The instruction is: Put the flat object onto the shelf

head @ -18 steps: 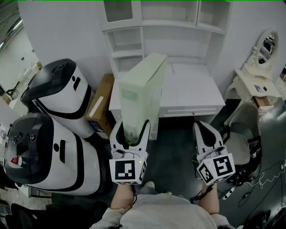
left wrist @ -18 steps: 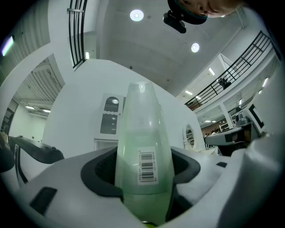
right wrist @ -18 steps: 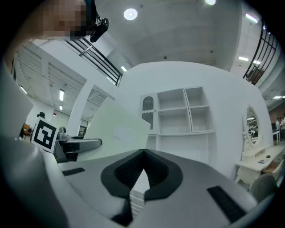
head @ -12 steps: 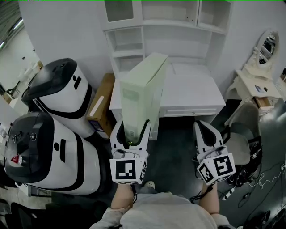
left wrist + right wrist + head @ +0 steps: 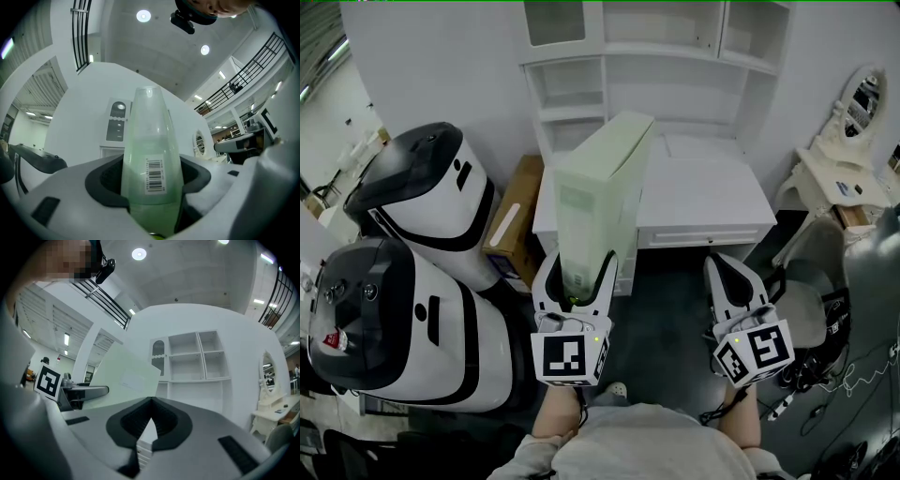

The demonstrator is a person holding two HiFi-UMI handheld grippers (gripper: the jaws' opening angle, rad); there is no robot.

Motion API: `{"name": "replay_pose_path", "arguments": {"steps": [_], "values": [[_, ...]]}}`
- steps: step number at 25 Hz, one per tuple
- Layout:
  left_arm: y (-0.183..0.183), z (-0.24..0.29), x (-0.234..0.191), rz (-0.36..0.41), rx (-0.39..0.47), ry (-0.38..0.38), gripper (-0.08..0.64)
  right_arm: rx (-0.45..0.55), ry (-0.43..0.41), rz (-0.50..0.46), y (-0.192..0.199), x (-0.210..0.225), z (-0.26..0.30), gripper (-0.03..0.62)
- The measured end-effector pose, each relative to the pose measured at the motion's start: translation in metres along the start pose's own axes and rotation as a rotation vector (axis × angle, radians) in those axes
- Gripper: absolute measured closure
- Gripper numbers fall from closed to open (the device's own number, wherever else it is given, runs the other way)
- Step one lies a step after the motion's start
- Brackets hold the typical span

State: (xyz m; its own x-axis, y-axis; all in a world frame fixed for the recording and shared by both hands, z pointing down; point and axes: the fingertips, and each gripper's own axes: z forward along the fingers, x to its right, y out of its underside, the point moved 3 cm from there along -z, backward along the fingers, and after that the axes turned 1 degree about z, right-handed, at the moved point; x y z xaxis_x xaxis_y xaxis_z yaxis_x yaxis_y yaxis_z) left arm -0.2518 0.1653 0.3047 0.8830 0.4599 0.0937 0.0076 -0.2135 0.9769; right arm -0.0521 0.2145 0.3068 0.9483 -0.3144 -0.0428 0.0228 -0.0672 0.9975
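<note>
The left gripper [image 5: 576, 269] clamps the near end of the pale green flat box [image 5: 602, 183] before the far shelf [image 5: 570, 92], while the right gripper [image 5: 727, 268] has its jaws together.

The box [image 5: 600, 187] is pale green, with a white barcode label [image 5: 154, 175]. The left gripper [image 5: 577, 262] and right gripper [image 5: 730, 268] are white with black pads [image 5: 105, 180] and black-and-white marker cubes [image 5: 565, 358]. Shelf [image 5: 656, 56] and desk [image 5: 703, 192] are white, the machines [image 5: 422, 187] white and black, the carton [image 5: 514, 211] brown.
</note>
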Motion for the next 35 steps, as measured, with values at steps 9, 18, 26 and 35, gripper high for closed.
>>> {"name": "replay_pose_path", "arguments": {"steps": [9, 18, 26, 35], "values": [[0.006, 0.013, -0.029, -0.001, 0.021, 0.052, 0.262, 0.01, 0.03, 0.045, 0.01, -0.014, 0.025, 0.583], [0.015, 0.04, -0.036, -0.003, 0.019, 0.099, 0.262, -0.002, 0.093, 0.064, 0.021, -0.002, 0.04, 0.583], [0.019, 0.081, -0.027, 0.001, 0.025, 0.081, 0.262, 0.004, 0.067, 0.064, 0.024, 0.037, 0.07, 0.583], [0.021, 0.145, 0.002, 0.008, 0.033, 0.016, 0.262, 0.017, 0.001, 0.051, 0.017, 0.113, 0.105, 0.583]]}}
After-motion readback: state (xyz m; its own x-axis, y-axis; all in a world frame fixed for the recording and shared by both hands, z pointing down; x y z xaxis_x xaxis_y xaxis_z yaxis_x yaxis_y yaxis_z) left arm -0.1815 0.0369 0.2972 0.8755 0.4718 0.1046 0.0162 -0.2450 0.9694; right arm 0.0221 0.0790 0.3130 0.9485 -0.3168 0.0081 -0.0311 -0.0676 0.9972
